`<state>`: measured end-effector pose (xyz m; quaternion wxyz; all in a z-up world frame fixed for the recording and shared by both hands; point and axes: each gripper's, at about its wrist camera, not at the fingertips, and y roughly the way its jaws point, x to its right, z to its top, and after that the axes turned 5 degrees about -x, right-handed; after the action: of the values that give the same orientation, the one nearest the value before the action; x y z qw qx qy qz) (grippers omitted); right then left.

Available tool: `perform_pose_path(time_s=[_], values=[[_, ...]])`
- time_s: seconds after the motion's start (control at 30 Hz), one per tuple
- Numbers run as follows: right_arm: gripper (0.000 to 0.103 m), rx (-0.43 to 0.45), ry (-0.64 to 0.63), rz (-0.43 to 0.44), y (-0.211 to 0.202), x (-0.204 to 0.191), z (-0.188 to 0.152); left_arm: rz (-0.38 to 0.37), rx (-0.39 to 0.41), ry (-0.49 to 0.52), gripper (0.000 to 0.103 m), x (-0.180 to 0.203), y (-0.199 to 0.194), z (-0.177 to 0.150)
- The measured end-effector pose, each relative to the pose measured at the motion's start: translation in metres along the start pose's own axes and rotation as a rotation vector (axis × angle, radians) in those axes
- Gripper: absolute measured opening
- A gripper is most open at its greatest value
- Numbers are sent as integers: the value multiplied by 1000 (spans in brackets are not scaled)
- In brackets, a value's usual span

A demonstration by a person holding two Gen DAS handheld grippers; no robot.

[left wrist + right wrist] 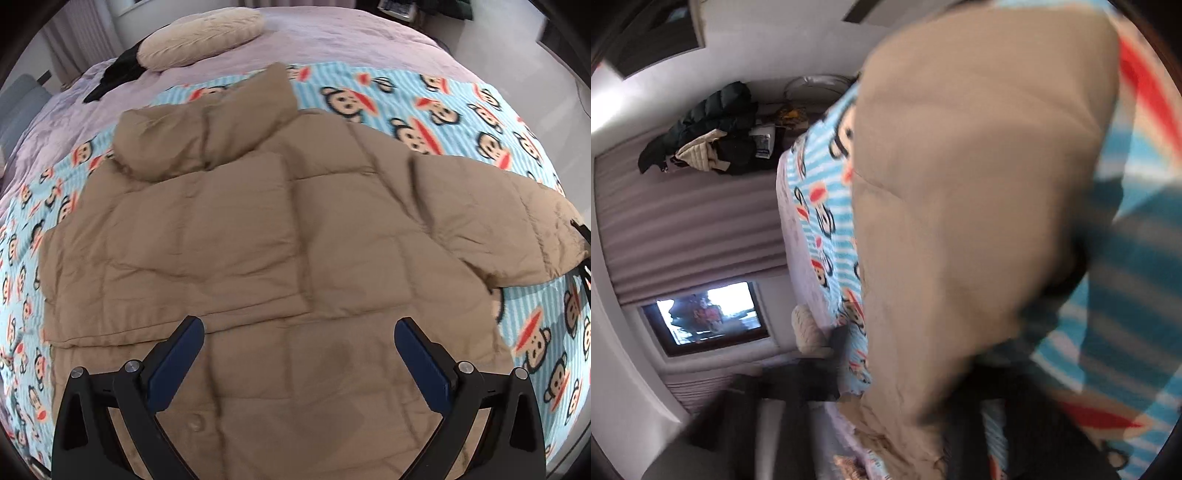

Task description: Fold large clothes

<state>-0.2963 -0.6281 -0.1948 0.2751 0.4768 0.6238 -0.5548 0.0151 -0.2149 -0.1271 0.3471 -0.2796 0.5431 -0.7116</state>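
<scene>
My left gripper [299, 334] hovers over the hem end of the tan quilted puffer jacket [258, 236], blue-padded fingers [184, 354] wide apart, holding nothing; I can't tell if they brush the fabric. The jacket lies spread on the blue striped monkey-print blanket [461, 114]; one sleeve looks folded in across the body on the left, the other sleeve [517, 229] sticks out right, hood [207, 136] at the far end. Dark parts at that sleeve's cuff edge are likely my right gripper [581, 236]. The right wrist view is tilted and blurred, filled with tan fabric; the fingers are hidden, so I can't say whether they're together or clamped on the sleeve.

Risks, my guess: puffy fill springs back and undoes the fold; slick shell slips from a shallow pinch; dragging the sleeve bunches the blanket. Beyond: a cream round fuzzy cushion [203, 35] on the lilac bedspread [332, 40].
</scene>
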Motion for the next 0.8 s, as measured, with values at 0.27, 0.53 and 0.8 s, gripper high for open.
perform_pose_path(time_s=[0.27, 0.53, 0.8], values=[[5, -87, -310, -3, 45, -70, -55, 15, -3, -42, 103, -55, -2, -4], [6, -293, -757, -102, 147, -159, -195, 40, 36, -111, 103, -135, -10, -9], [6, -479, -1146, -281, 261, -148, -375, 67, 88, -210, 103, -224, -12, -23]])
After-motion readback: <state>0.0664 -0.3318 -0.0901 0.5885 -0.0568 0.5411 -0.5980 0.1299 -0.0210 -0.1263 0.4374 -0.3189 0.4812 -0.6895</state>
